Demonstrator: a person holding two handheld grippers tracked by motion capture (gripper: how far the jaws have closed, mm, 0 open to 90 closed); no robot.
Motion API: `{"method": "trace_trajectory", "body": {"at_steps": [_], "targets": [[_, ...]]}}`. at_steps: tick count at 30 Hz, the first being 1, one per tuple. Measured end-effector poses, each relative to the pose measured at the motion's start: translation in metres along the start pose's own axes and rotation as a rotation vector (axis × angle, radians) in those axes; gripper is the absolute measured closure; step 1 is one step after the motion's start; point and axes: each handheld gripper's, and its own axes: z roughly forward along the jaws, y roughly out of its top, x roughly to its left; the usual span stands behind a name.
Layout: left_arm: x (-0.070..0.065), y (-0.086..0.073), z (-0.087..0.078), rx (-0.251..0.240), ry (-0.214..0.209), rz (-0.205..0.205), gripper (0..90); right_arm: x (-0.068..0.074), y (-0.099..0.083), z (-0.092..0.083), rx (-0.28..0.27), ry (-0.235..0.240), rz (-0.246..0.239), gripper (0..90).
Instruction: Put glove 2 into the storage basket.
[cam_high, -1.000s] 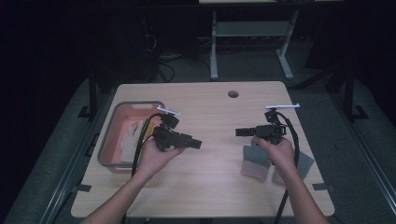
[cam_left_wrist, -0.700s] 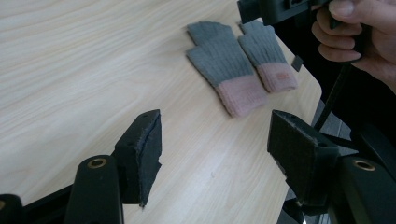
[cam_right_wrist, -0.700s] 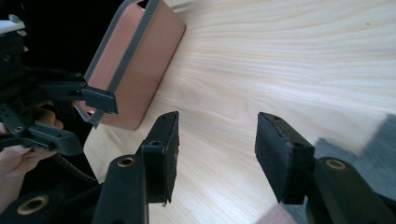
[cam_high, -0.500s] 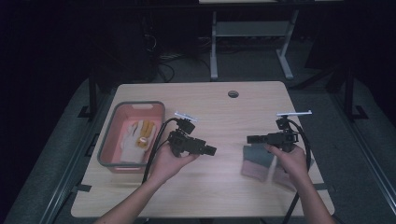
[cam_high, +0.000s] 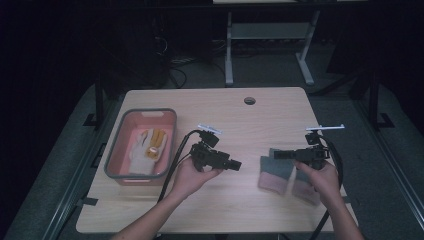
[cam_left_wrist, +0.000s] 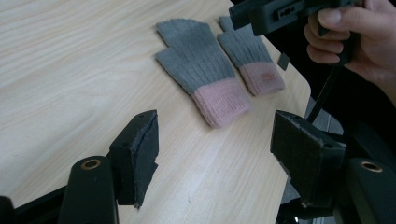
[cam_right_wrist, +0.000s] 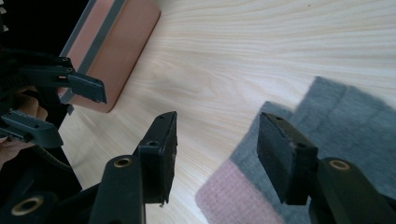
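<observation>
Two grey gloves with pink cuffs lie flat side by side at the table's right front, one (cam_high: 276, 172) nearer the middle and the other (cam_high: 303, 187) partly under the right hand. My left gripper (cam_high: 236, 164) is held level, pointing right at them, a hand's width away. Its jaws have just been opening and stand open with nothing between them (cam_left_wrist: 219, 154), the gloves (cam_left_wrist: 201, 70) ahead. My right gripper (cam_high: 278, 154) points left just above the gloves, open and empty (cam_right_wrist: 224, 149), a glove (cam_right_wrist: 327, 121) beneath its jaws.
A pink tray with a grey rim (cam_high: 135, 176) stands at the left, holding a white and yellow glove (cam_high: 147, 145). The wooden table (cam_high: 225, 115) has a round hole (cam_high: 249, 100) near its far edge. Cables trail from both grippers toward the front edge.
Both hands have moved to the right and a little toward the front edge. The left gripper has left the tray's side for the table's middle, and its jaws stand wider.
</observation>
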Motion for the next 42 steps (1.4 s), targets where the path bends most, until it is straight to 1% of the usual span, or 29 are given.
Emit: {"method": "trace_trajectory", "body": {"at_steps": [2,5,9,13,16,18,19,25,26,28,29,30,31,32,34,38,41,42], "targets": [[-0.002,0.000,0.003,-0.001,-0.017,-0.001,32.6,-0.002,-0.002,-0.003,-0.004,-0.012,-0.001,47.4],[-0.004,0.001,0.009,-0.004,-0.033,-0.002,31.6,-0.004,-0.005,-0.008,-0.002,-0.040,-0.023,47.1],[-0.008,0.001,0.018,-0.002,-0.042,0.005,31.0,-0.008,-0.012,-0.016,0.007,-0.075,-0.041,46.7],[-0.011,0.002,0.026,-0.006,-0.061,0.006,30.1,-0.015,-0.019,-0.023,0.005,-0.127,-0.055,46.8],[-0.015,0.002,0.032,-0.003,-0.068,0.014,29.8,-0.019,-0.024,-0.027,0.009,-0.167,-0.072,47.0],[-0.017,0.001,0.035,-0.001,-0.065,0.020,29.4,-0.022,-0.027,-0.029,0.015,-0.182,-0.076,47.1],[-0.017,0.001,0.036,0.000,-0.064,0.019,29.3,-0.022,-0.029,-0.030,0.023,-0.200,-0.079,47.1],[-0.019,0.000,0.039,-0.001,-0.057,0.036,28.5,-0.029,-0.040,-0.036,0.031,-0.265,-0.101,48.2],[-0.020,0.000,0.040,-0.005,-0.058,0.031,28.4,-0.030,-0.042,-0.037,0.030,-0.270,-0.104,48.6],[-0.020,-0.001,0.041,-0.003,-0.056,0.041,28.5,-0.033,-0.046,-0.038,0.033,-0.305,-0.108,50.9],[-0.021,-0.002,0.042,-0.003,-0.052,0.036,28.5,-0.034,-0.047,-0.039,0.032,-0.319,-0.112,52.0],[-0.021,-0.003,0.043,0.001,-0.050,0.043,28.4,-0.035,-0.050,-0.040,0.032,-0.338,-0.105,52.4],[-0.021,-0.003,0.044,0.005,-0.051,0.041,28.4,-0.037,-0.052,-0.041,0.035,-0.353,-0.093,53.0],[-0.021,-0.004,0.045,0.005,-0.053,0.041,28.5,-0.038,-0.053,-0.042,0.037,-0.367,-0.101,54.1],[-0.021,-0.006,0.046,0.009,-0.055,0.037,28.5,-0.040,-0.057,-0.042,0.050,-0.405,-0.100,54.8],[-0.021,-0.008,0.049,0.016,-0.056,0.040,28.4,-0.043,-0.062,-0.039,0.060,-0.445,-0.104,54.6],[-0.021,-0.008,0.048,0.013,-0.054,0.037,28.5,-0.043,-0.064,-0.034,0.084,-0.490,-0.132,54.8],[-0.021,-0.008,0.048,0.013,-0.056,0.036,28.5,-0.043,-0.065,-0.031,0.094,-0.506,-0.150,54.9]]}}
